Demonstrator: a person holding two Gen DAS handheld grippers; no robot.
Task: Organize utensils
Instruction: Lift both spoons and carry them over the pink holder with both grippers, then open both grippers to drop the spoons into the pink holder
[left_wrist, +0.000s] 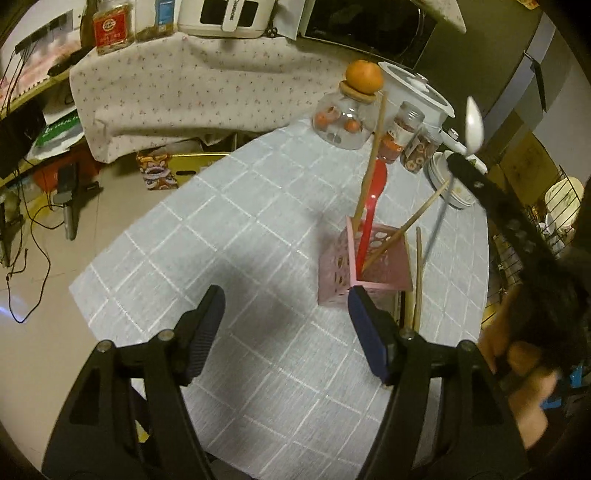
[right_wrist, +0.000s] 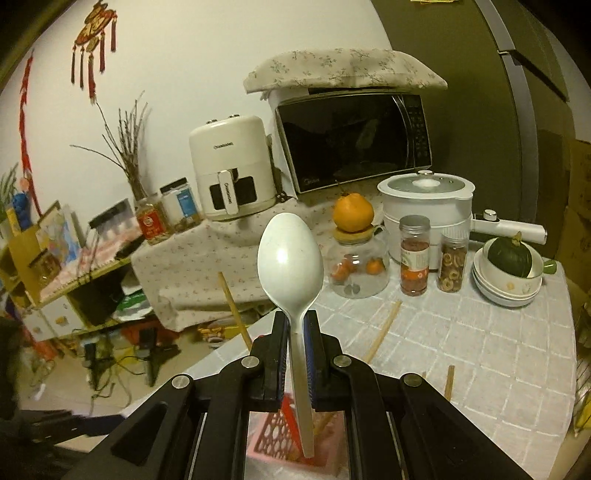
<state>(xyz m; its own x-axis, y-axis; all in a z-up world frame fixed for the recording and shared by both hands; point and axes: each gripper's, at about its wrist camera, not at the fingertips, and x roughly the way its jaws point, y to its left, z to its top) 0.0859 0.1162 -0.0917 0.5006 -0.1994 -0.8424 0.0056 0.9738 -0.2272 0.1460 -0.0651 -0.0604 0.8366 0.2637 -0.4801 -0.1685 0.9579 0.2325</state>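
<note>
A pink perforated utensil holder (left_wrist: 364, 264) stands on the grey checked tablecloth (left_wrist: 229, 229). It holds a red spoon (left_wrist: 372, 205) and wooden chopsticks (left_wrist: 371, 162). One chopstick (left_wrist: 418, 275) lies on the cloth just right of the holder. My left gripper (left_wrist: 286, 325) is open and empty, its right finger close to the holder's near corner. My right gripper (right_wrist: 295, 332) is shut on a white plastic spoon (right_wrist: 290, 254), bowl up, handle end above the holder (right_wrist: 273, 435). The right gripper (left_wrist: 480, 181) and the white spoon (left_wrist: 474, 125) also show in the left wrist view, above the holder.
At the table's far side stand a glass jar (right_wrist: 356, 266) with an orange (right_wrist: 352, 212) on its lid, two spice jars (right_wrist: 415, 254), a white electric pot (right_wrist: 428, 206) and stacked bowls (right_wrist: 506, 284) with a green squash. A microwave and air fryer sit behind. The table edge runs along the left.
</note>
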